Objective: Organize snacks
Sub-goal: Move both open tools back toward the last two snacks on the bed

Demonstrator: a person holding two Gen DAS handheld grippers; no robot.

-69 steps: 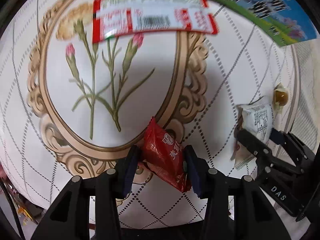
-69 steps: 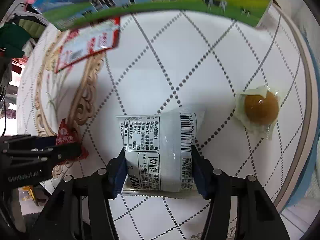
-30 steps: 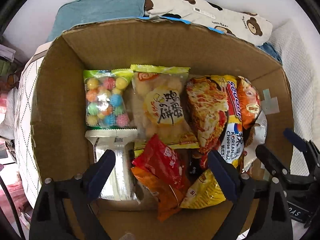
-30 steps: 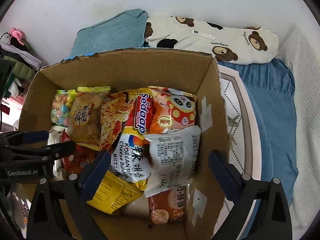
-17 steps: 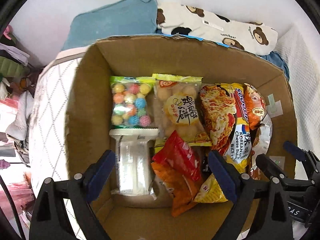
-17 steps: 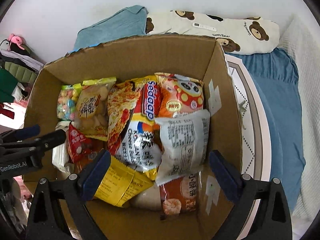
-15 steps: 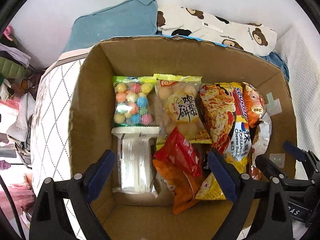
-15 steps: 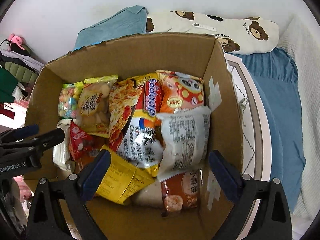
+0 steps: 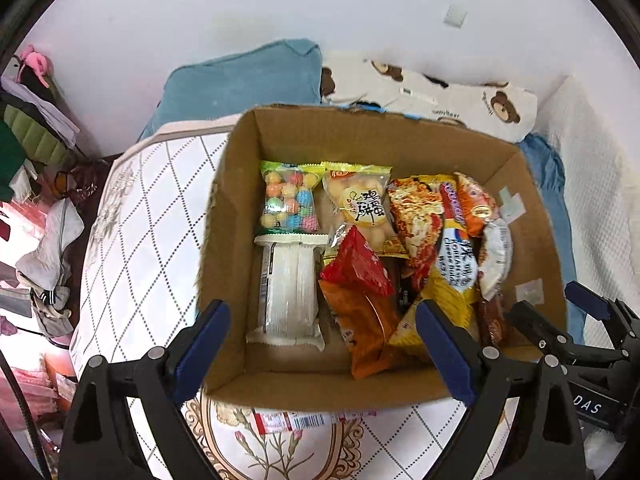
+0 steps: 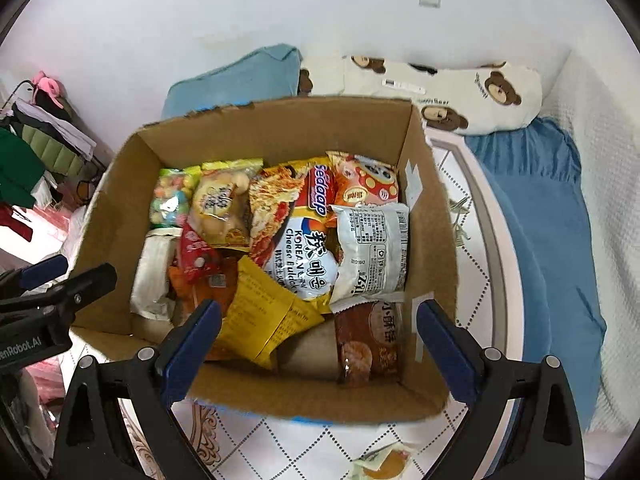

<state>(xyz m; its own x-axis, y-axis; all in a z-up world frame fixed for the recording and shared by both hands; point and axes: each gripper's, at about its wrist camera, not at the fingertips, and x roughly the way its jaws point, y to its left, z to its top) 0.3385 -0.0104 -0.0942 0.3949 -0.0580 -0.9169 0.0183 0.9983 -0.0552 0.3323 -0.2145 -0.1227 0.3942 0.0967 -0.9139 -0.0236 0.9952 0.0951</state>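
A white quilted bedcover (image 9: 132, 248) with a dotted diamond pattern and a floral medallion is being used as the work surface. Clothes are being piled at the far left (image 9: 28, 128), and a white wall is seen at the far side, where a blue pillow (image 9: 244, 80) and a bear-print pillow (image 10: 440, 84) are being propped; a blue sheet (image 10: 544, 216) is being spread at the right.

The left gripper (image 9: 322, 344) is being held above the near left part of a cardboard box (image 9: 320, 394), its jaws spread wide with nothing between them. The right gripper (image 10: 318, 340) is being held over the near right part, its jaws likewise spread wide and empty.

The box is being filled with snacks. From left to right, a bag of coloured candy balls (image 9: 289, 200) is lying at the far left with a white wrapped pack (image 9: 289, 288) near it; a yellow-edged biscuit bag (image 9: 360, 204), a red packet (image 9: 354, 268) and an orange packet (image 9: 360, 328) are being stacked in the middle; a noodle packet (image 10: 308, 240), a yellow packet (image 10: 264, 312), a white-silver packet (image 10: 374, 248) and a brown packet (image 10: 368, 340) are resting at the right.

Outside the box, a red-and-white wrapper (image 9: 308, 420) is partly tucked under the near wall, and a wrapped brown sweet (image 10: 384, 466) is lying on the bedcover near the right gripper.
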